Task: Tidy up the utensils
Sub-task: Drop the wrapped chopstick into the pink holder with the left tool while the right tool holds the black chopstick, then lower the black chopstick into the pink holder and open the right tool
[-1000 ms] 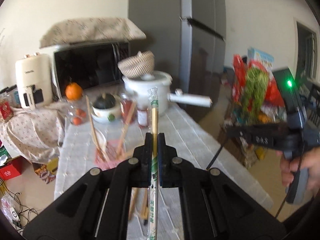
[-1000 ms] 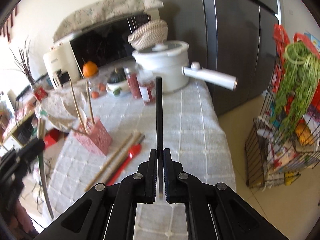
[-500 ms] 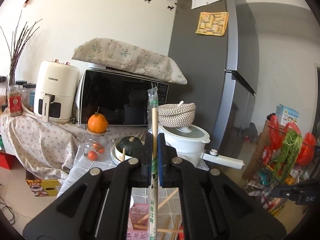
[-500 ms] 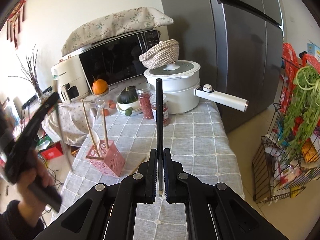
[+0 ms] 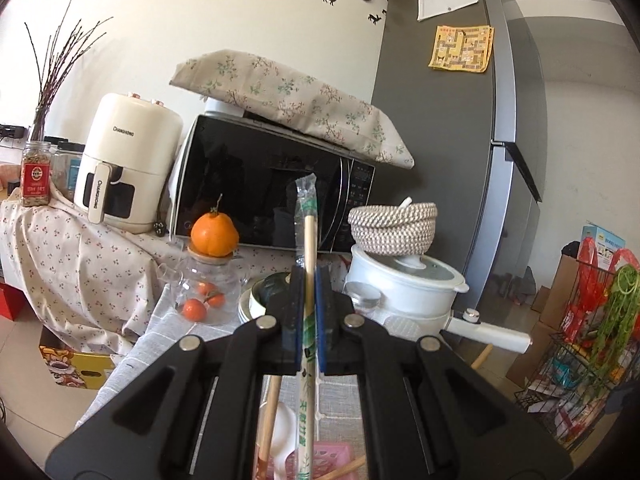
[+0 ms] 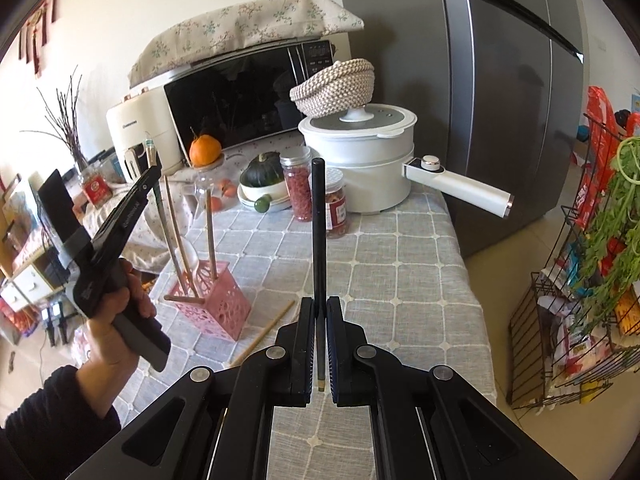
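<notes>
Left fingers (image 5: pixel 307 312) pinch wrapped chopsticks (image 5: pixel 306 240); right fingers (image 6: pixel 319 344) pinch a black stick (image 6: pixel 318 220). Keep each upright, lowering squarely into the pink holder (image 6: pixel 216 304).

We've got the holder (image 6: pixel 208 304) left on the surface (image 6: pixel 400 280), pot (image 6: pixel 360 160) behind, fridge (image 6: pixel 500 80) right.

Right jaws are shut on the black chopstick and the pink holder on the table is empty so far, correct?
Not quite. The right gripper is shut on the black chopstick, but the pink holder is not empty: the right wrist view shows wooden-handled utensils already standing in it.
</notes>
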